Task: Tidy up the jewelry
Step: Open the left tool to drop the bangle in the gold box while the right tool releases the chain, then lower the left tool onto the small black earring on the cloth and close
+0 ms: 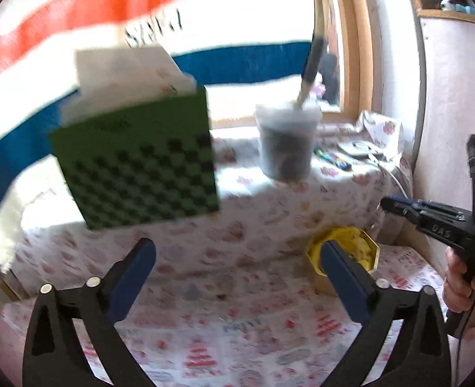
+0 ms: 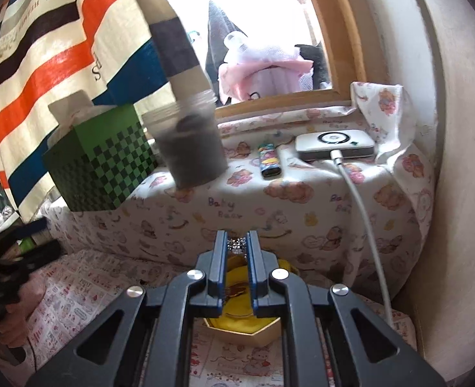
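Jewelry (image 2: 236, 245) pinched above yellow box (image 2: 244, 322) — printed cloth (image 1: 237, 306) leftward bare.

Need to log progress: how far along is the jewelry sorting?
Nothing clearly stowed yet. In hand: the right claw is shut on a beaded silver piece, held above the open yellow-lined box. The left claw is open and empty. Left: setting the piece in the box.

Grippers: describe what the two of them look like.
Both are black plastic frames with silver rivets and flat blue pads. The left gripper is seen head-on; the right gripper bears pale lettering, a green light and a thin dark cable by the hand.
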Motion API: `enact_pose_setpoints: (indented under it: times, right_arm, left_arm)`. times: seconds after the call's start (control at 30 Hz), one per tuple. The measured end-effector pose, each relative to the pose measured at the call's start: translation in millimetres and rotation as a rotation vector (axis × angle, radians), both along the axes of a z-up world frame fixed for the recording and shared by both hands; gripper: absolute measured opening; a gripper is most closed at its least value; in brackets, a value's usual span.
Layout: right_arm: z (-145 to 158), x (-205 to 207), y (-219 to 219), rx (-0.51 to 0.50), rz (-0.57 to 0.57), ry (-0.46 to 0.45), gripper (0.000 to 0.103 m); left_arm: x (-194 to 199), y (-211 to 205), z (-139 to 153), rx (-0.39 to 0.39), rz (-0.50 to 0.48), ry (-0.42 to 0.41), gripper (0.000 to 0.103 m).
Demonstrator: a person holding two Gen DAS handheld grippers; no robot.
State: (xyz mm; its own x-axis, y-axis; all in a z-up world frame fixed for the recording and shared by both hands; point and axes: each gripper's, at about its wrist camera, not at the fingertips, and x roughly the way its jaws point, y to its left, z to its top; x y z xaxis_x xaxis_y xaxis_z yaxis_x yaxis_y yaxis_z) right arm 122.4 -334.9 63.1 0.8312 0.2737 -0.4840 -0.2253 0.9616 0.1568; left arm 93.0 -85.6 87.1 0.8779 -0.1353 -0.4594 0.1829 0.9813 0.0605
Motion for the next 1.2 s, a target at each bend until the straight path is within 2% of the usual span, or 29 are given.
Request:
enact_pose_setpoints:
  times: [0.1,0.4,0.47,0.6,0.7,0.8,0.87,0.9,0.97,1.1,1.17,1.2]
  right_arm:
    - [-11.6,7.8,10.0,-0.020,0.012,0.030,0.011]
    - [-41.6,22.5,28.6,-0.100,0.013,0.092,0.011]
    - [-46.1,25.0,29.9,-0.108,0.014,0.103,0.011]
    - [-54.2,29.4,29.9,-0.123,0.010,0.138,0.011]
    - [-57.5,30.6,25.6,-0.114,-0.010,0.159,0.012]
    - [-54.9,28.3,20.9,-0.087,-0.004,0.160,0.028]
    - [-49.9,23.0,17.0,-0.065,-0.016,0.134,0.052]
    - [-47.0,20.2,15.9,-0.061,-0.021,0.119,0.055]
    - [-40.6,12.8,14.6,-0.060,-0.024,0.081,0.070]
    - [-28.8,-0.5,19.2,-0.094,-0.029,0.014,0.074]
    - [-24.9,-8.8,20.4,-0.088,-0.055,-0.041,0.097]
    - [-23.5,-12.5,20.5,-0.084,-0.092,-0.070,0.098]
  left_arm:
    - [-2.8,13.7,-1.1,0.000,0.016,-0.027,0.102]
    - [21.9,47.5,-45.0,-0.067,0.082,0.037,0.102]
    - [30.8,54.4,-57.8,-0.090,0.109,0.057,0.102]
    - [53.8,66.6,-86.5,-0.163,0.131,0.155,0.102]
    - [61.2,79.3,-98.3,-0.202,0.145,0.187,0.102]
    - [65.6,88.4,-104.9,-0.203,0.179,0.210,0.101]
    - [69.6,91.2,-107.4,-0.213,0.182,0.239,0.099]
    - [72.2,90.3,-107.9,-0.204,0.189,0.254,0.097]
    - [75.9,85.3,-107.2,-0.188,0.179,0.270,0.094]
    - [79.8,72.1,-103.9,-0.185,0.128,0.269,0.091]
    - [81.9,68.6,-102.1,-0.179,0.141,0.275,0.091]
    - [83.9,65.3,-102.2,-0.176,0.136,0.279,0.091]
